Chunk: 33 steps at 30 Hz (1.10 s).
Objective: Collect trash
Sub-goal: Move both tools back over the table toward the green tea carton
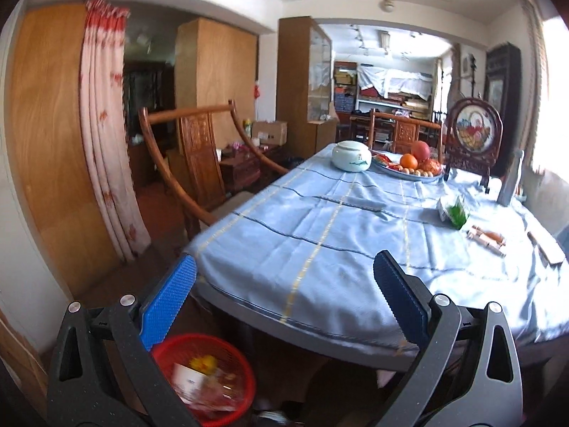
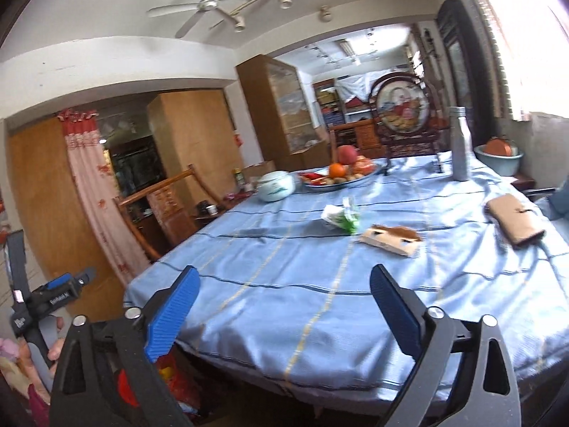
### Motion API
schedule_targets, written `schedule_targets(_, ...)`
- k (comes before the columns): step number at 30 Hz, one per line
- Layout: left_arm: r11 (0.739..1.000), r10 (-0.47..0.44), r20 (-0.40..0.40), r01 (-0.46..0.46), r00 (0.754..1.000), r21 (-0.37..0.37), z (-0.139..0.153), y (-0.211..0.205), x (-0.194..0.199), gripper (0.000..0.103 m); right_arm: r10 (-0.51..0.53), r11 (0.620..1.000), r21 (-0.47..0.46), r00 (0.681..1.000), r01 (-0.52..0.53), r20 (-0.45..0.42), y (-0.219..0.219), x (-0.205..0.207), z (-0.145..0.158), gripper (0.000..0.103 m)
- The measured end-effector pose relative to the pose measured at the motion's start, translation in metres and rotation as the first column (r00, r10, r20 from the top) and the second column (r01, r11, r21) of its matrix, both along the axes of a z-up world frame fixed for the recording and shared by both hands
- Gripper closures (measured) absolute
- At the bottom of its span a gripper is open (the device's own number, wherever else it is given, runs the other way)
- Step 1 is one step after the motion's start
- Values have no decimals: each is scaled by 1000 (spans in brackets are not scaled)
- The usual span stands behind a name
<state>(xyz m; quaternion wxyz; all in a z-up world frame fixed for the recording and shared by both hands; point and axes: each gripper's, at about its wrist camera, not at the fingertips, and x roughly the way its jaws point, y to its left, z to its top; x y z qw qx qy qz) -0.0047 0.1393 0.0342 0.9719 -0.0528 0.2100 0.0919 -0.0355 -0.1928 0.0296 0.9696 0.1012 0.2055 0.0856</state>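
Trash is being collected from a long table [image 2: 320, 284] draped in a pale blue striped cloth, and two pieces are lying on its right half: a crumpled green-and-white plastic wrapper [image 2: 340, 217] and, just beside it, a flattened tan cardboard packet [image 2: 390, 241]. A round red mesh plastic basket [image 1: 213, 377], already holding scraps, is standing on the floor at the near table end. Both the left gripper [image 1: 284, 293] and the right gripper [image 2: 282, 302] are being held with jaws spread wide and nothing between them. The wrapper is probably best taken next, pinched at its bunched middle so the cloth is not being dragged along. Carved wooden chairs [image 1: 199, 163], a fruit platter [image 1: 409, 170] and a white ceramic jar [image 1: 351, 156] are being left alone.
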Motion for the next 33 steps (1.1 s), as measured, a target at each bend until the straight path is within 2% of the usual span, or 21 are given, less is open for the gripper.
schedule_targets(2,998,-36,-11,36,999,-50,-10,-4,0,7,-47,998,-34,999,47,4,-10,-7,-2,5)
schedule_targets(4,996,-86,-60,85,995,-16,-21,-19,6,7,-89,995,-43,996,89,5,-24,-13,-6,5)
schedule_targets(8,992,-86,-75,92,993,89,-37,-45,8,7,-143,990,-1,989,143,-33,-54,-13,-22,5)
schedule_targets(14,984,-143,-166,158,976,81,-68,-60,27,7,-165,982,71,976,176,-146,-88,12,-55,5)
schedule_targets(19,986,-128,-219,148,967,79,-82,-58,49,7,-171,981,56,970,183,-172,-93,37,-60,5)
schedule_targets(27,988,-103,-250,128,963,85,-65,-64,109,7,-139,988,39,968,150,-211,-96,97,-59,5)
schedule_targets(33,969,-184,-230,216,956,122,-31,-113,177,7,-155,987,1,963,159,-219,-103,138,-58,5)
